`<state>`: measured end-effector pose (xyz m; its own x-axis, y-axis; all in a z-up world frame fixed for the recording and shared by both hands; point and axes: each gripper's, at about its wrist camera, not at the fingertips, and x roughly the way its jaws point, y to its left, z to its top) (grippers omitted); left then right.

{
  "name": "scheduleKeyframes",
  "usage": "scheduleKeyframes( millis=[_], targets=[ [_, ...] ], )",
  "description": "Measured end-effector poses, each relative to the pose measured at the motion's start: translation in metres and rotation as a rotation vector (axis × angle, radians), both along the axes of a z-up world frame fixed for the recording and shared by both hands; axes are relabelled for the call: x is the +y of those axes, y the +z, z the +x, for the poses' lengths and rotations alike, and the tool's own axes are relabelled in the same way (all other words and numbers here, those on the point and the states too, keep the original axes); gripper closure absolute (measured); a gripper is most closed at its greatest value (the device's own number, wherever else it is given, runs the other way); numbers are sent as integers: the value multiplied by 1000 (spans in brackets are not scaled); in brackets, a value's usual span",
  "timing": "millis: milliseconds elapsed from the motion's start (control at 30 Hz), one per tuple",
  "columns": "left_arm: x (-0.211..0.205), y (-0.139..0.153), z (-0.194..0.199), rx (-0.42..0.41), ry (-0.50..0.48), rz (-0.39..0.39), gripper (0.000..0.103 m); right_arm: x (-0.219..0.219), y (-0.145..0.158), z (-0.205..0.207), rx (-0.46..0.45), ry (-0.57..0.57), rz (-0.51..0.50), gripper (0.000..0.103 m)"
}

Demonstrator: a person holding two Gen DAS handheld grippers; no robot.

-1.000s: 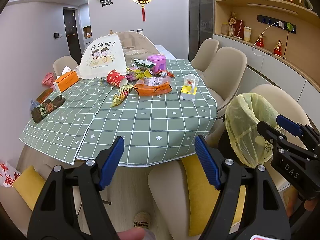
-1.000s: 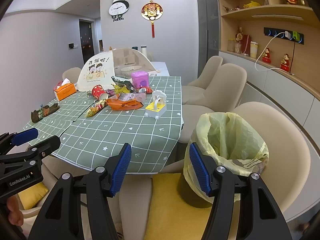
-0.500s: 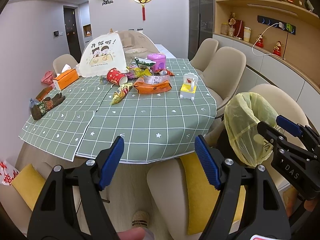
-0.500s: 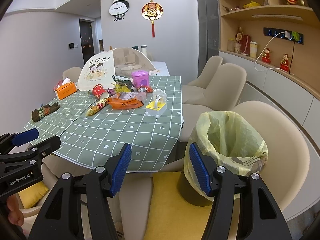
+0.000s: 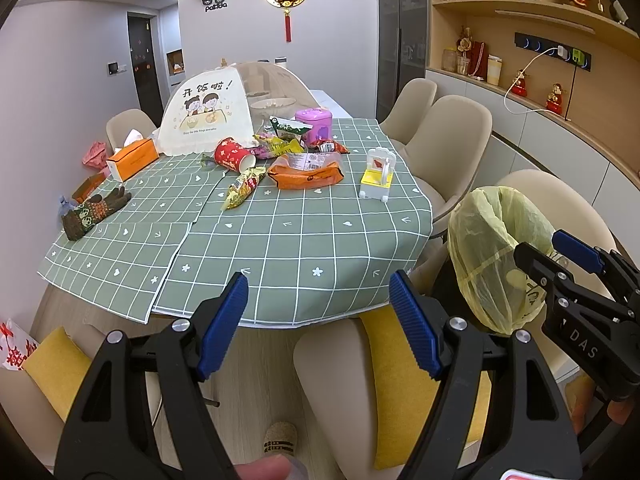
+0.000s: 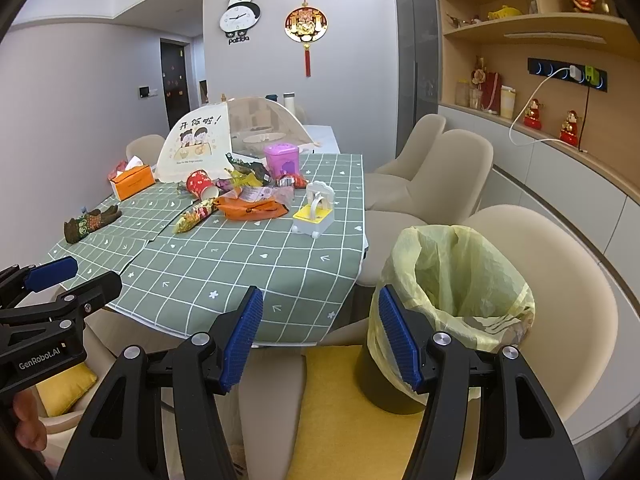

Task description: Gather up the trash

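- While both tools are held level short of the near edge of the surface (image 5: pixel 304 240), the left gripper (image 5: pixel 318 320) aims across the green checked cloth and the right gripper (image 6: pixel 320 338) points between the cloth's corner and the bin.
- The left gripper's fingers (image 5: pixel 224 316) are spread wide and hold nothing; the right gripper's fingers (image 6: pixel 244 340) are likewise apart and empty.
- The trash lies in a heap at the far middle of the surface: a red paper cup (image 5: pixel 232 155) on its side, an orange wrapper (image 5: pixel 306 174), a yellow snack bag (image 5: pixel 242 188).
- A trash bin (image 6: pixel 460 300) lined with a yellow bag stands on a chair to the right, just beside the right gripper.
- A small yellow-and-white toy (image 5: pixel 378 180), an orange tissue box (image 5: pixel 132 159) and knitted gloves (image 5: pixel 94 212) rest apart from the heap.
- A chair back (image 5: pixel 340 380) stands between the grippers and the surface.
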<state>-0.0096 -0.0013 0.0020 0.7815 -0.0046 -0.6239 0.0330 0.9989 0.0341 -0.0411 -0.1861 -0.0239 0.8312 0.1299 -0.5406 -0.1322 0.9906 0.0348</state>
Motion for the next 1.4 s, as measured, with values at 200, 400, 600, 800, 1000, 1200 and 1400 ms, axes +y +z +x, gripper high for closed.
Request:
scheduleKeyframes(
  millis=[200,400,600,800,1000,1200,1400],
  targets=[
    [0,0,0,1,1,-1,33,0,1,0,1,-1,-3,46],
    [0,1,-1,0,0,-1,33,0,1,-1,3,-1,0,46],
    [1,1,-2,0,-1,-1,33,0,1,-1,4,-1,-1,46],
    [1,2,-2,-2,-2,0,33,1,1,-2,4,-1,-2,46],
    [1,2,-3,-4,-1,0,33,0,1,-2,2,0,-1,46],
    [2,4,-5,-8,10,-2,33,0,4,-3,-6,0,-6,46],
    [4,3,-1,3,27,-7,33,-3,5,1,-10,3,-4,46]
  ],
)
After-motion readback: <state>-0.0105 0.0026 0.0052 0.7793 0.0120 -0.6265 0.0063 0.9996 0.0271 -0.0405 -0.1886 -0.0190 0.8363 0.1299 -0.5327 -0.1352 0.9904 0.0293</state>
